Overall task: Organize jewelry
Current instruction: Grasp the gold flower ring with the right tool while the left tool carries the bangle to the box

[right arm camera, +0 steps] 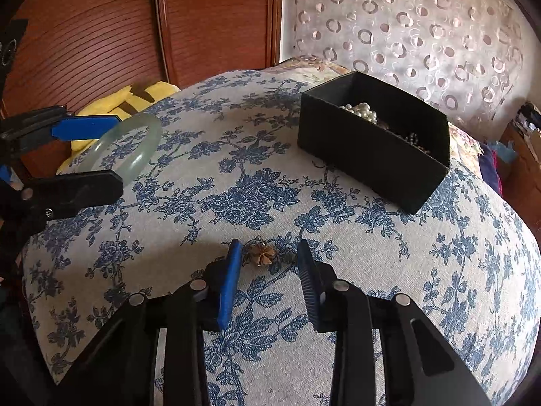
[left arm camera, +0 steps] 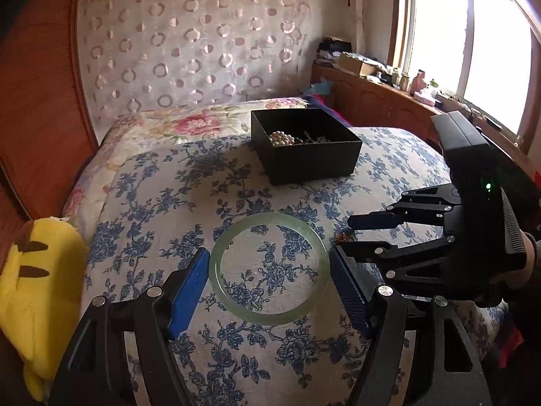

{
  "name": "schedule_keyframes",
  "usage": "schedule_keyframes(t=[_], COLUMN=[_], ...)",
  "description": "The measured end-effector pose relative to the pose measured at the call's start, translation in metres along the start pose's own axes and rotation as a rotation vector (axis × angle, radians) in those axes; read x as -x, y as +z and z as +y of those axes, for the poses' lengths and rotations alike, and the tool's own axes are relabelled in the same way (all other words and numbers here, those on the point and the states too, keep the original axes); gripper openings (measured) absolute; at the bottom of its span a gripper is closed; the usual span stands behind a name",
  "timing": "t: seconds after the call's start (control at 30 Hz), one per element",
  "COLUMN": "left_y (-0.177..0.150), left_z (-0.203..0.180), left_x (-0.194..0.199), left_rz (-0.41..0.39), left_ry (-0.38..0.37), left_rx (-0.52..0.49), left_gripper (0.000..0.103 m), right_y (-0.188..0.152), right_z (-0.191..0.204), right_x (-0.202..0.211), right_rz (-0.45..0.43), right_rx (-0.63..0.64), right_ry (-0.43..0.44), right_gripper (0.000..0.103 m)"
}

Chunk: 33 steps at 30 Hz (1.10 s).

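Observation:
A pale green jade bangle lies flat on the blue-flowered cloth between the fingers of my left gripper, which is open around it; the pads stand close to its sides. The bangle also shows in the right wrist view. My right gripper is open around a small gold flower brooch on the cloth, apart from it. It also shows in the left wrist view. A black open box holding pearls and chains stands farther back; the box also shows in the right wrist view.
A yellow plush toy lies at the cushion's left edge. A wooden cabinet stands behind it. A floral bedspread and patterned curtain are behind the box. A cluttered wooden sill runs under the window at right.

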<state>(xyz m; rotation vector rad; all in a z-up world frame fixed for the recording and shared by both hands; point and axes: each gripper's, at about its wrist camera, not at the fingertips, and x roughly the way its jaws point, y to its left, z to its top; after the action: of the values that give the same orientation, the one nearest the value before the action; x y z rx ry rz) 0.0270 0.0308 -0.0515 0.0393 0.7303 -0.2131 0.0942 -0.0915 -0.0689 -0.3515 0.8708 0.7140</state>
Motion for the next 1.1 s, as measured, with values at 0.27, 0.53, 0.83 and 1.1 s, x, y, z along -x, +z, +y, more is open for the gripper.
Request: schedule_keyframes(t=[0.27, 0.53, 0.83, 1.1], left_y=[0.003, 0.02, 0.05, 0.072], left_z=[0.003, 0.0, -0.007, -0.014], left_x=[-0.002, -0.012, -0.034, -0.054], left_rz=[-0.007, -0.017, -0.049, -0.052], left_ry=[0.005, 0.014, 0.0, -0.015], left_rx=[0.008, -0.014, -0.031, -0.039], left_gripper=[0.069, 0.069, 0.069, 0.069], right_y=[0.0, 0.006, 0.039, 0.065], right_z=[0.001, -0.02, -0.074, -0.109], right_x=[0.001, 0.017, 0.029, 0.019], right_rz=[0.001, -0.049, -0.141, -0.172], right_rx=[0.013, -0.024, -0.098, -0.125], right_ry=[0.012, -0.006, -0.054, -0.089], right_gripper=[0.017, 0.017, 0.017, 0.017])
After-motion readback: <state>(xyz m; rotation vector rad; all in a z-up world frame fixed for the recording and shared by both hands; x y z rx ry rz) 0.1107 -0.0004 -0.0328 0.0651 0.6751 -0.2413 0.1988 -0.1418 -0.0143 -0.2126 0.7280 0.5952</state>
